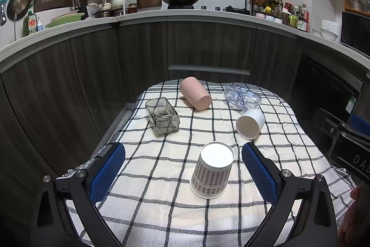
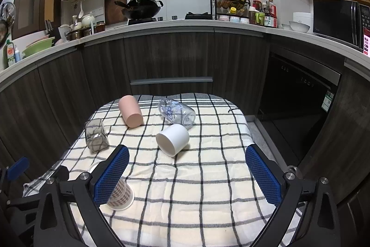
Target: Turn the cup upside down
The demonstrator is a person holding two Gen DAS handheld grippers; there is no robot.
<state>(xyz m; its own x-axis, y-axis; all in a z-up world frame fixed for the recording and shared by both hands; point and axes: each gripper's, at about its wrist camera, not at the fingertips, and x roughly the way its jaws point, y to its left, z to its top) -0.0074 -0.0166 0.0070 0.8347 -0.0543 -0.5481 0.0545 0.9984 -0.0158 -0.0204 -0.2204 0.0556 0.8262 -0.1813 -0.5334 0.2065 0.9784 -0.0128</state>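
A plaid paper cup stands upside down on the checked cloth, between the fingers of my open left gripper, untouched. It also shows in the right wrist view, partly hidden behind a blue finger pad. A white cup, a pink cup, a square glass and a clear printed glass lie on their sides further back. My right gripper is open and empty, short of the white cup.
The cloth covers a small table. Dark wood cabinets and a crowded kitchen counter stand behind it. A dark oven front is at the right. The right gripper's body shows at the left view's right edge.
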